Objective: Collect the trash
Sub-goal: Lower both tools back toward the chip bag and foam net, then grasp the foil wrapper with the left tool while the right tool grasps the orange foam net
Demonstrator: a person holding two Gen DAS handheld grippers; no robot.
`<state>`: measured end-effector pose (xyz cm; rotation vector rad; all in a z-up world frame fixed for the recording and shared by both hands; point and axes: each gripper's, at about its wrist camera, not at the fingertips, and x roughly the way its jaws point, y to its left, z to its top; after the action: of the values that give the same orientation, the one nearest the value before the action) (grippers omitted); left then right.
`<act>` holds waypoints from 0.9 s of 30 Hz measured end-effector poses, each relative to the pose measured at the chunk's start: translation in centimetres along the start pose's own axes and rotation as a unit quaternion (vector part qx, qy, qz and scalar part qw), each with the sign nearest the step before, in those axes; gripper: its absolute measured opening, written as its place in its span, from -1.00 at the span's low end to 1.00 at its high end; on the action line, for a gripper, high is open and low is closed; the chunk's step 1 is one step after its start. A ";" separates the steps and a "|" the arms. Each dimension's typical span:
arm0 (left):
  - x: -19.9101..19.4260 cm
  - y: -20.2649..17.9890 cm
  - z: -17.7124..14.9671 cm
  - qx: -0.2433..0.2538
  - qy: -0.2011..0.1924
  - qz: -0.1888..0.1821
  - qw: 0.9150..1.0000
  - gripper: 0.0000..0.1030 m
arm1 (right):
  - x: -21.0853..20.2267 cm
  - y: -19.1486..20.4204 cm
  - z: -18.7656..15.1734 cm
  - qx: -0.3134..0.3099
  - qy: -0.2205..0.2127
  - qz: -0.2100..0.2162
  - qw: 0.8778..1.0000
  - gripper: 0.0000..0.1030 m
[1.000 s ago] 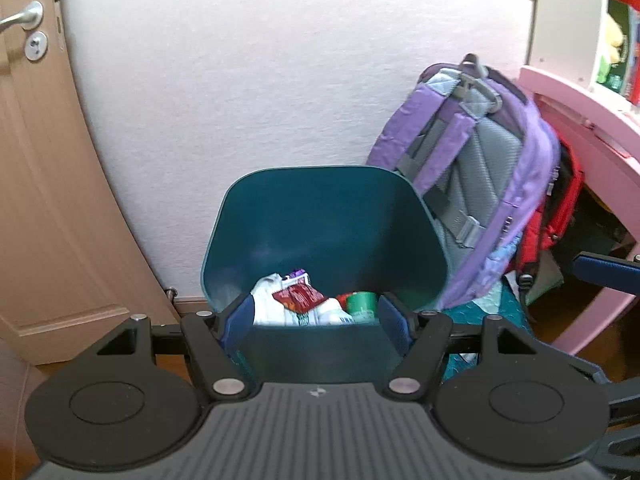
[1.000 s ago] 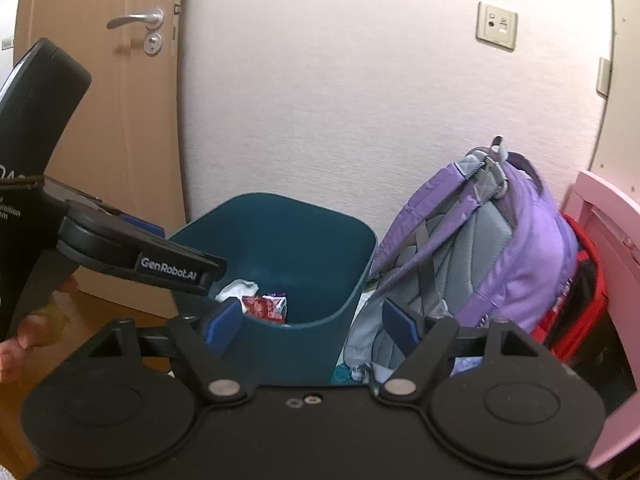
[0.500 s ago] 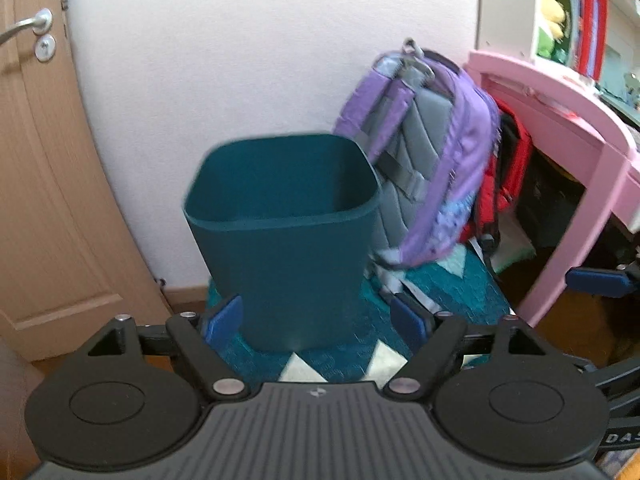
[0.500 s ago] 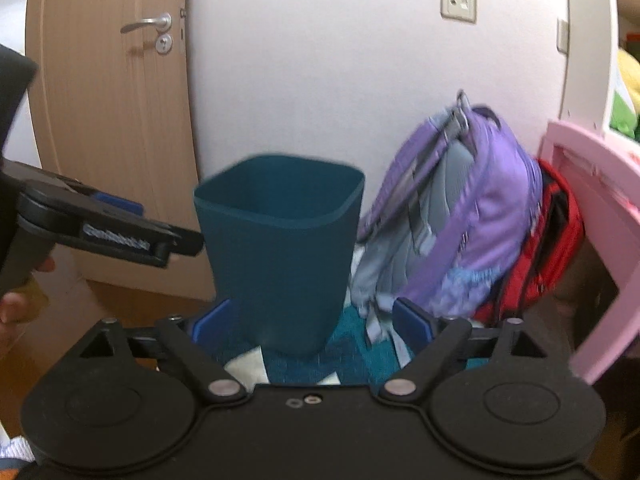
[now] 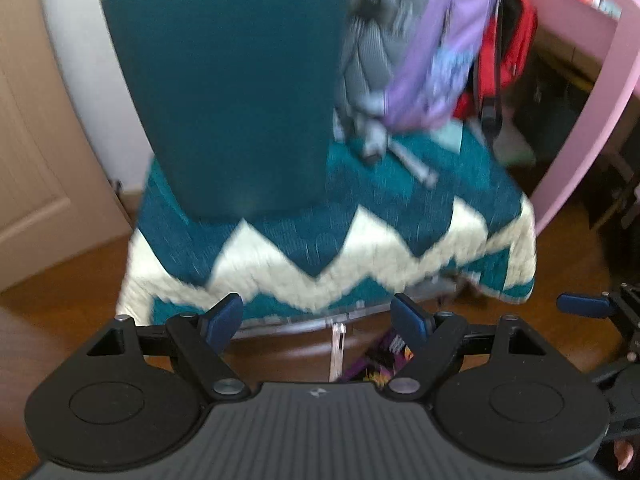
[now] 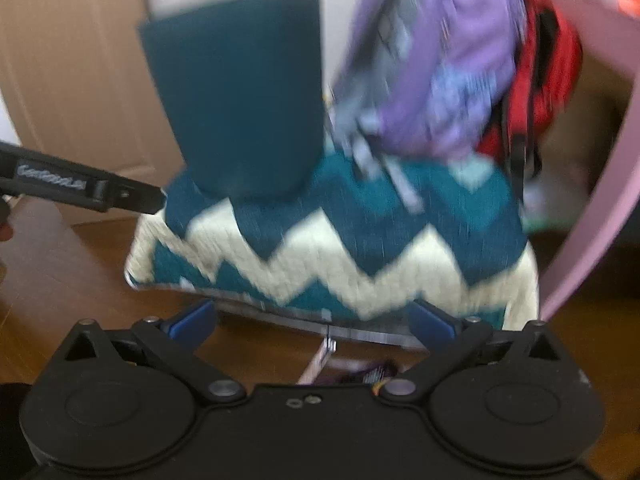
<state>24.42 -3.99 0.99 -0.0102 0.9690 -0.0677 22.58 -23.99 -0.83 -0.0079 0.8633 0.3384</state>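
Note:
The dark teal trash bin [image 5: 224,92] [image 6: 244,100] stands on a teal and cream zigzag rug [image 5: 320,248] [image 6: 320,256], and only its outer wall shows. My left gripper [image 5: 316,316] hangs open low over the rug's front edge, nothing between its fingers. A purple and black wrapper [image 5: 380,360] [image 6: 372,374] lies on the wooden floor just below both grippers, partly hidden by their bodies. My right gripper [image 6: 313,322] is empty and its jaws are opening. Both views are blurred.
A purple backpack [image 5: 432,48] [image 6: 448,60] and a red bag [image 5: 508,40] lean right of the bin. A pink desk leg [image 5: 592,112] curves at the right. A wooden door [image 5: 32,160] is at the left. A pale strip [image 5: 336,344] lies beside the wrapper.
Both grippers dropped from above the bin's mouth down towards the floor. The bin's contents went out of sight; rug edge and wrapper came into view. Both jaws stand wider.

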 end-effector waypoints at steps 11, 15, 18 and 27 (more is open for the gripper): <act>15.5 -1.6 -8.4 0.044 0.138 -0.023 0.989 0.57 | 12.7 -6.1 -7.9 0.120 0.122 -0.051 0.984 1.00; 19.8 -3.7 -11.4 0.106 0.184 -0.054 0.976 0.57 | 17.0 -7.3 -11.0 0.137 0.180 -0.060 0.972 1.00; 22.7 -5.4 -13.6 0.158 0.207 -0.063 0.963 0.57 | 20.4 -7.9 -13.5 0.141 0.235 -0.061 0.960 0.98; 31.1 -7.4 -19.0 0.181 0.283 -0.078 0.939 0.57 | 28.4 -10.4 -19.6 0.182 0.322 -0.101 0.923 0.99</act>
<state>25.88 -12.91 -35.08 0.2868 1.5183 -0.4137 28.10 -28.44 -36.22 0.1444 1.5588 -0.0363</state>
